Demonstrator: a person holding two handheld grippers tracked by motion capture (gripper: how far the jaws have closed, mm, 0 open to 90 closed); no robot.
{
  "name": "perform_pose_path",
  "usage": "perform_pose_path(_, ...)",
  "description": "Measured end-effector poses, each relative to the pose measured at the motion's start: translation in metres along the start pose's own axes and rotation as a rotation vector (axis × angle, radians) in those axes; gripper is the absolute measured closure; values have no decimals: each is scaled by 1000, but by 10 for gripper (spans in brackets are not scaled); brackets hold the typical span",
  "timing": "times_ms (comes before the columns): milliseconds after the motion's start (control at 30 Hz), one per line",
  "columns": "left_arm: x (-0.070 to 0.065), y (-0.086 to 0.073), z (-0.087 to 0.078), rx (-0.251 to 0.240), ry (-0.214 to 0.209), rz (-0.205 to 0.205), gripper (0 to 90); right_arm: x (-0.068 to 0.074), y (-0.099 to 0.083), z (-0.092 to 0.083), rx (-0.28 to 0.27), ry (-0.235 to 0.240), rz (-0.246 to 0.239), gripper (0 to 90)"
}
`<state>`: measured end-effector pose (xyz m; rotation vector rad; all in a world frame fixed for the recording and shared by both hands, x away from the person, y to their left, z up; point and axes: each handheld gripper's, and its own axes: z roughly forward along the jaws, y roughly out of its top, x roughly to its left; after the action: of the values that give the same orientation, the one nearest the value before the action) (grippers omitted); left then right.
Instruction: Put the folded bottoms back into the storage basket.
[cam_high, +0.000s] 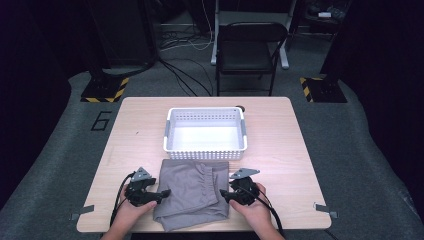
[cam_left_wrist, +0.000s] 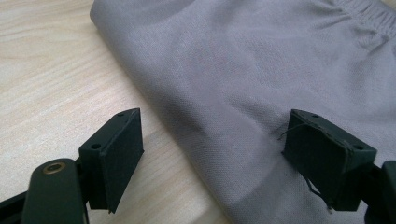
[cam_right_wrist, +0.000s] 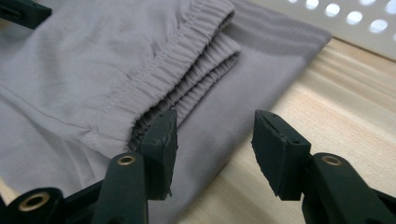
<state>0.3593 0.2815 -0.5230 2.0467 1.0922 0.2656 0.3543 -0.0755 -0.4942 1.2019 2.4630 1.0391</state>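
- A folded grey garment (cam_high: 192, 192) with an elastic waistband lies flat on the wooden surface (cam_high: 125, 135), just in front of a white perforated basket (cam_high: 205, 148), on the person's side of it.
- The garment's far edge lies just beside the basket's near wall; whether they touch is hard to tell from the high view.
- The left gripper (cam_high: 161, 193) sits at the garment's left edge, jaws wide apart; in the left gripper view one pad rests over bare wood and the other over the cloth, the folded edge running between them, nothing pinched.
- The right gripper (cam_high: 223, 195) sits at the garment's right edge, near the waistband folds (cam_right_wrist: 196, 70). Its jaws stand part open, straddling the cloth's edge without pressing on it.
- Both hands rest low on the surface on either side of the garment.
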Motion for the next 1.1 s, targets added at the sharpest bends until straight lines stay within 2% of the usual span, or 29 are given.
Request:
perform_pose_path(33, 0, 0, 0, 0, -1, 1, 193, -1, 0, 1, 5, -3, -1, 497)
perform_pose_path(67, 1, 0, 0, 4, -2, 11, 194, 0, -1, 4, 12, -5, 22, 482)
perform_pose_path(100, 1, 0, 0, 3, -3, 10, 194, -2, -1, 7, 9, -17, 11, 465)
perform_pose_path(167, 1, 0, 0, 3, -1, 11, 194, -2, -1, 13, 11, -32, 28, 443)
perform_pose_path(400, 1, -1, 0, 0, 0, 13, 195, 0, 1, 25, 19, -59, 37, 391)
perform_pose_path(433, 1, -1, 0, -2, -1, 10, 195, -2, 1, 26, 20, -64, 11, 381)
perform_pose_path(667, 0, -1, 0, -3, 2, 7, 198, 0, 1, 29, 21, -89, -2, 330)
perform_pose_path(700, 1, -1, 0, -3, 3, 6, 200, 2, 0, 29, 23, -97, 14, 313)
perform_pose_path(733, 0, 0, 0, -5, 4, 1, 201, 1, 0, 30, 18, -101, -5, 295)
perform_pose_path(833, -1, 0, 0, -3, 7, -5, 204, 2, 0, 30, 19, -115, 0, 260)
perform_pose_path(867, -1, 0, 0, -8, 12, -9, 209, 2, 0, 29, 23, -114, -15, 254)
perform_pose_path(933, -1, 0, -1, -3, 8, -15, 235, 3, -1, 29, 28, -120, -4, 253)
perform_pose_path(967, -1, 0, 0, -4, 6, -15, 240, 2, 0, 29, 24, -123, -25, 258)
perform_pose_path(1000, -1, 1, -1, 8, -1, -14, 246, 3, -1, 29, 24, -119, -8, 270)
perform_pose_path(1067, -2, 1, -1, 7, 1, -16, 254, 4, -1, 29, 27, -105, 7, 314)
perform_pose_path(1100, -2, 1, -1, 7, 0, -16, 256, 4, -1, 28, 25, -94, -5, 347)
